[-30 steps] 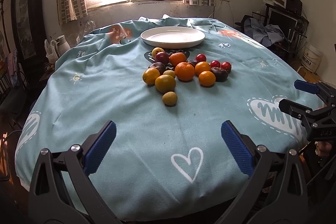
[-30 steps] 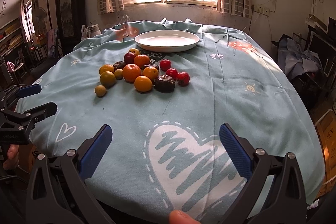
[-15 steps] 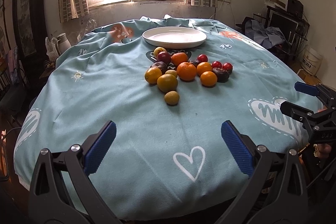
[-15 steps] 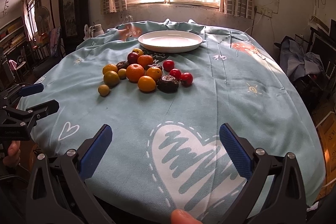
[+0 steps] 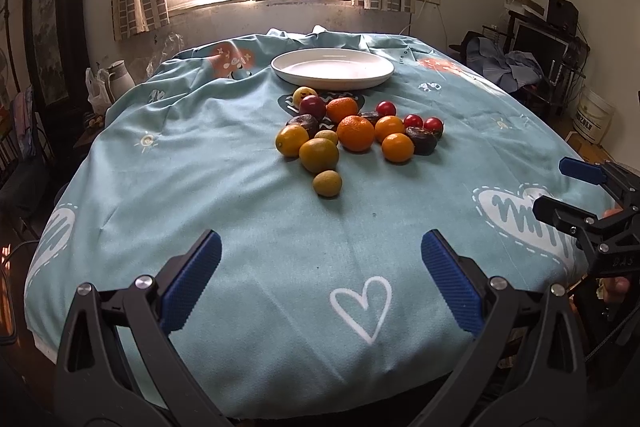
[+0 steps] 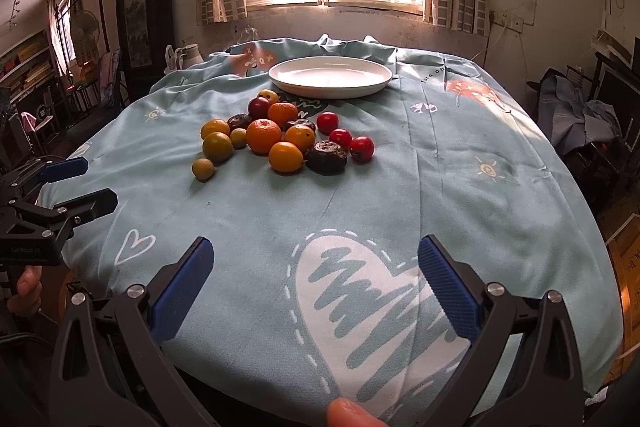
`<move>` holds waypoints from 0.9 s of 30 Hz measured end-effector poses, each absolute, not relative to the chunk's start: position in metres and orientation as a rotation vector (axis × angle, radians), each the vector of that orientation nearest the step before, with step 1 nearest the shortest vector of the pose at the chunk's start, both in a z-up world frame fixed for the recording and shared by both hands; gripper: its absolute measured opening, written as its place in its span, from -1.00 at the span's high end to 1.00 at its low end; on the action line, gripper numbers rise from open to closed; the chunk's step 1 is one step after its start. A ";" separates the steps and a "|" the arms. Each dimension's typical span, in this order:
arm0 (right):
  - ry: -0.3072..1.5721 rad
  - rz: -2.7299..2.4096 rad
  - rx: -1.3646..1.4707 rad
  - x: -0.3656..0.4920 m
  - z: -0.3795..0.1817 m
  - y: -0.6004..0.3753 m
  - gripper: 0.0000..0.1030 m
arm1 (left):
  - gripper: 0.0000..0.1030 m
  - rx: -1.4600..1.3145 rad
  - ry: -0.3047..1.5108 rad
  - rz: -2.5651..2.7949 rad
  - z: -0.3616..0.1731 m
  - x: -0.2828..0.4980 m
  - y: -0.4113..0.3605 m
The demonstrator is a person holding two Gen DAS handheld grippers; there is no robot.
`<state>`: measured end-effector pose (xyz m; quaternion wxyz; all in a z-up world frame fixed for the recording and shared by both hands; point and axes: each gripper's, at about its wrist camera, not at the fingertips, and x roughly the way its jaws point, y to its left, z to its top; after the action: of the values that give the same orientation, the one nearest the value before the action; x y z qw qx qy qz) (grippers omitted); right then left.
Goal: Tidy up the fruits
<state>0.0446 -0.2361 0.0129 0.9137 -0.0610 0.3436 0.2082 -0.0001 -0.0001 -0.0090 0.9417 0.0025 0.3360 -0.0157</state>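
Table under teal cloth (image 5: 224, 203); white plate (image 5: 332, 69) at far end, fruit cluster (image 5: 356, 133) mid-table.

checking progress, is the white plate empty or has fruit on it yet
Empty: the white plate shows only bare surface, and the fruit pile sits on the tablecloth in front.

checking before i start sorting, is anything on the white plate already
The white plate looks bare; all the fruit lies on the tablecloth in front of it. The near rim hides a sliver of the plate's floor.
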 end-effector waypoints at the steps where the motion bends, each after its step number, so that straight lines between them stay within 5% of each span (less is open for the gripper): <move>1: 0.708 0.430 -0.126 0.045 0.013 -0.236 -0.97 | -0.96 0.005 0.685 -0.033 -0.009 0.000 0.000; 27: 0.698 0.448 -0.132 0.047 0.012 -0.232 -0.97 | -0.96 -0.002 0.696 -0.022 -0.014 0.001 0.004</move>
<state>0.0469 -0.2322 0.0118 0.9132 -0.0639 0.3387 0.2174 0.0008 0.0035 -0.0144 0.9400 -0.0011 0.3410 -0.0106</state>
